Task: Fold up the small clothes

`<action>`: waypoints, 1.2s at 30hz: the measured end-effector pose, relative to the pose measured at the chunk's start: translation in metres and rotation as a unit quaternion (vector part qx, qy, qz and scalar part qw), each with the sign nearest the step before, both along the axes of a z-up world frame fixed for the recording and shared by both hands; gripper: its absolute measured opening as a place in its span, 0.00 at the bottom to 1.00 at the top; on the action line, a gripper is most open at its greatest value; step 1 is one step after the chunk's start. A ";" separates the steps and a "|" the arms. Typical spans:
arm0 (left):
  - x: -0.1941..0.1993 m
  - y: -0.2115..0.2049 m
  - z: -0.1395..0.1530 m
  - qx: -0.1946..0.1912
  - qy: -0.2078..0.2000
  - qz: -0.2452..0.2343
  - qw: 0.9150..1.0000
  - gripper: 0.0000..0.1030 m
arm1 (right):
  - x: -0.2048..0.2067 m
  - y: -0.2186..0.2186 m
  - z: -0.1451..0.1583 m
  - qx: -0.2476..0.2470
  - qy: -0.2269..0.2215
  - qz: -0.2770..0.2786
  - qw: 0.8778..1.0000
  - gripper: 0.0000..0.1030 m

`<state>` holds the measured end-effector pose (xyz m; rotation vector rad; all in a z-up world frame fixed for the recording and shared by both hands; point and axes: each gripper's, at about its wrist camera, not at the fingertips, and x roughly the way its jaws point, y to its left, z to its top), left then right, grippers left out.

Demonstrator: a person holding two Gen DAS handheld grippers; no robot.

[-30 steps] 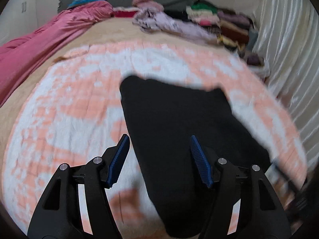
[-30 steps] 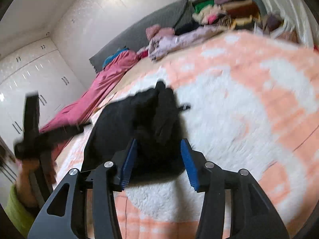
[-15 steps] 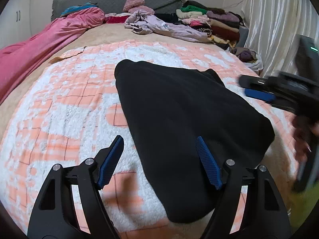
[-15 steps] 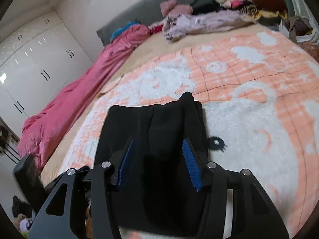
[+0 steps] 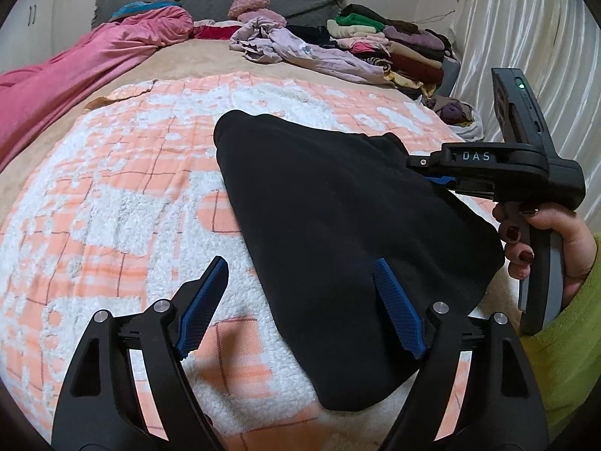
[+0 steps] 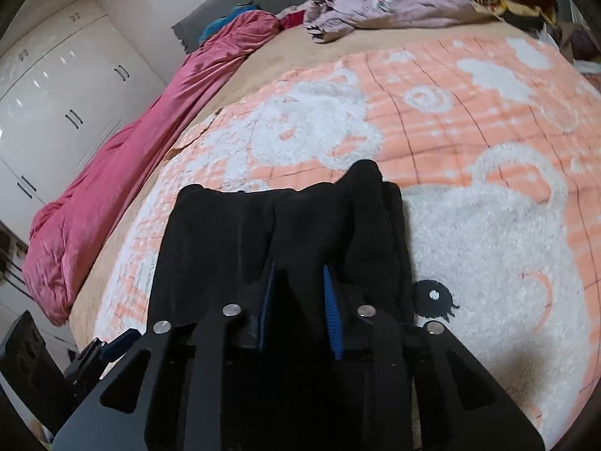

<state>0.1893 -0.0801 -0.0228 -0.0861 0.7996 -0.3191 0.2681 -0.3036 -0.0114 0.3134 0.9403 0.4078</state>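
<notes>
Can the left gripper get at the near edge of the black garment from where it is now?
Probably yes. The left gripper is open, and the black garment lies flat on the blanket, its near edge already between the fingers with nothing covering it.

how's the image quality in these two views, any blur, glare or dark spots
Left wrist view: sharp, strong fisheye bending, the black garment shows almost no detail. Right wrist view: sharp, glare streaks on the white wardrobe doors, the right gripper merges with the dark cloth.
</notes>
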 end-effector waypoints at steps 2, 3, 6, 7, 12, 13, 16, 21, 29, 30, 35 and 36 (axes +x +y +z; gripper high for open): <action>0.000 0.000 0.000 0.000 0.000 0.000 1.000 0.71 | -0.004 0.000 0.005 -0.004 -0.019 0.002 1.000 0.10; 0.000 0.000 0.000 -0.002 0.001 0.002 1.000 0.71 | -0.006 0.001 0.007 -0.007 -0.028 0.004 1.000 0.09; 0.001 0.001 0.000 -0.002 0.002 0.004 1.000 0.71 | -0.014 0.003 0.016 -0.025 -0.059 0.009 0.998 0.08; 0.001 0.001 0.000 -0.002 0.002 0.005 1.000 0.71 | -0.017 0.004 0.020 -0.032 -0.072 0.010 0.997 0.07; 0.001 0.001 0.001 -0.003 0.001 0.004 1.000 0.71 | -0.032 0.011 0.040 -0.065 -0.131 0.020 0.989 0.07; 0.001 0.001 0.001 -0.003 0.001 0.004 1.000 0.71 | -0.035 0.012 0.044 -0.071 -0.144 0.021 0.987 0.06; 0.001 -0.001 0.003 -0.003 0.000 0.000 1.000 0.71 | -0.042 0.013 0.055 -0.088 -0.172 0.024 0.981 0.06; 0.003 -0.010 0.007 0.003 -0.001 -0.009 1.000 0.71 | -0.043 0.007 0.057 -0.116 -0.182 0.017 0.976 0.06; 0.009 -0.026 0.003 0.022 0.009 -0.021 0.999 0.76 | -0.025 -0.021 0.016 -0.120 -0.126 -0.022 0.984 0.06; 0.011 -0.027 -0.001 0.021 0.015 -0.023 0.999 0.77 | -0.019 -0.027 0.002 -0.117 -0.108 -0.029 0.987 0.06; 0.014 -0.026 -0.015 0.003 0.036 -0.027 0.999 0.79 | -0.006 -0.033 -0.032 -0.099 -0.074 -0.035 0.992 0.06; 0.014 -0.025 -0.016 -0.002 0.040 -0.025 0.999 0.80 | -0.007 -0.032 -0.031 -0.100 -0.075 -0.035 0.992 0.07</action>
